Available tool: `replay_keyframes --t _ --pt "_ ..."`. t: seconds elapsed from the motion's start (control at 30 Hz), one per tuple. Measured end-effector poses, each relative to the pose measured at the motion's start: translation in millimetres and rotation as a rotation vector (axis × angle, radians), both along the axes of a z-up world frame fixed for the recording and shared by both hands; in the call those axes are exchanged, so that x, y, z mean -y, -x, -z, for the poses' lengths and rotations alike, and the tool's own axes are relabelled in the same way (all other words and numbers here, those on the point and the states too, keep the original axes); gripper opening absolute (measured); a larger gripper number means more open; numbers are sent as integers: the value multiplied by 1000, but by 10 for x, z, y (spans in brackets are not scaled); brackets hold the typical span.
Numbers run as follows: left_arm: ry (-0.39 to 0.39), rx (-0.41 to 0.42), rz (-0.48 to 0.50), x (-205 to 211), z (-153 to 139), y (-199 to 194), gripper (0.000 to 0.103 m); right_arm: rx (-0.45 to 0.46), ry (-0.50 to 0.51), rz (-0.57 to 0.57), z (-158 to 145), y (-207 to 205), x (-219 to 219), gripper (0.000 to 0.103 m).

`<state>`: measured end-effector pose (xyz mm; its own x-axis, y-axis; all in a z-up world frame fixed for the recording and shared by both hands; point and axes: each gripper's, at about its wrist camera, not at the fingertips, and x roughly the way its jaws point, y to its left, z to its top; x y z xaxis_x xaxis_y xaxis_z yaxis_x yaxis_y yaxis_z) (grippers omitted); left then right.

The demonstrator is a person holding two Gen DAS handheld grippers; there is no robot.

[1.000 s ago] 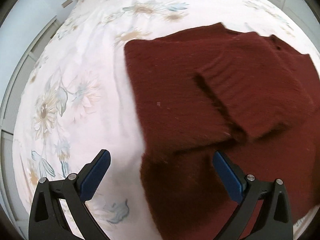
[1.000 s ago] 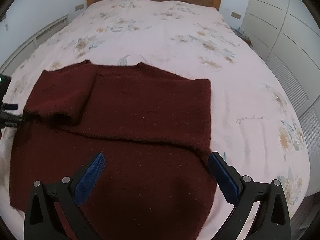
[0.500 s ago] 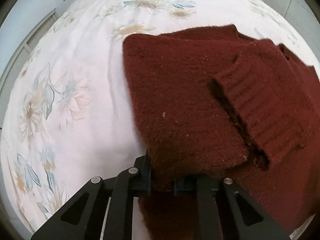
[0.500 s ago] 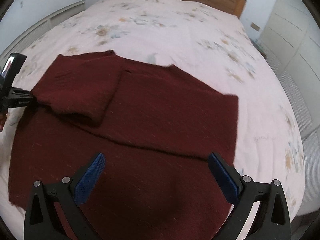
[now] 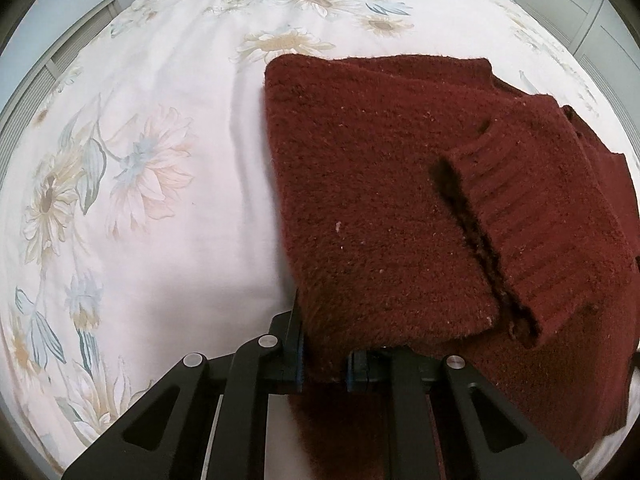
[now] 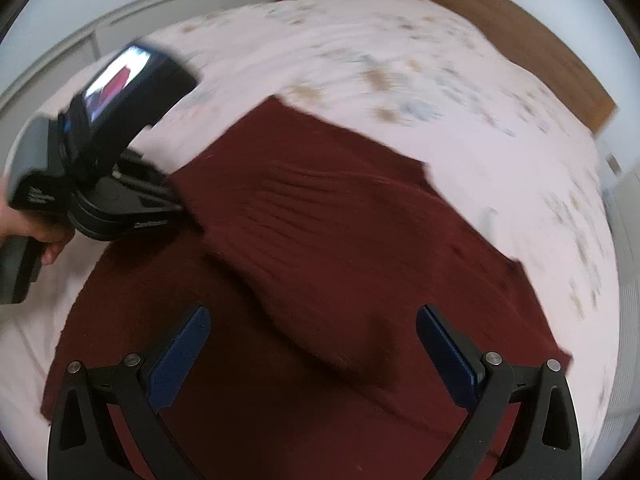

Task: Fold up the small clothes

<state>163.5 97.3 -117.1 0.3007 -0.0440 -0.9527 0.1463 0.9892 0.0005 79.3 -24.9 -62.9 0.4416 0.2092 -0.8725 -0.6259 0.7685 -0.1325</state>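
Observation:
A dark red knitted sweater lies on the bed, with a sleeve folded across its body and the ribbed cuff on top. My left gripper is shut on the sweater's left edge at the folded part and lifts it a little. In the right wrist view the sweater fills the middle, and the left gripper pinches its left side. My right gripper is open and empty, hovering above the sweater's lower part.
The bed has a white sheet with a flower print. A wooden headboard stands at the far end. White cabinet doors are at the right, a pale wall with a panel at the left.
My left gripper went from open to shut on the sweater's left edge and raised it. My right gripper swung left over the sweater, staying open; its view is blurred by motion.

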Motion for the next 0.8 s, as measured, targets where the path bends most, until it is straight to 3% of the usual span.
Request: replay_keyframes --t 0.2,0.3,0.37,0.47,0.8 --pt "-1 5 3 -35 -49 74 12 -61 39 -21 291 -186 -254 102" --pt "4 5 5 -43 -40 102 12 -92 -3 4 298 -259 -187 86" --pt "11 2 4 -53 -39 107 12 -117 -37 21 276 -304 -109 41" --pt "9 2 7 -74 -31 111 12 -162 -116 61 213 -353 55 13" --pt "2 13 2 -57 -40 168 12 -33 -295 272 -360 -432 755 10"
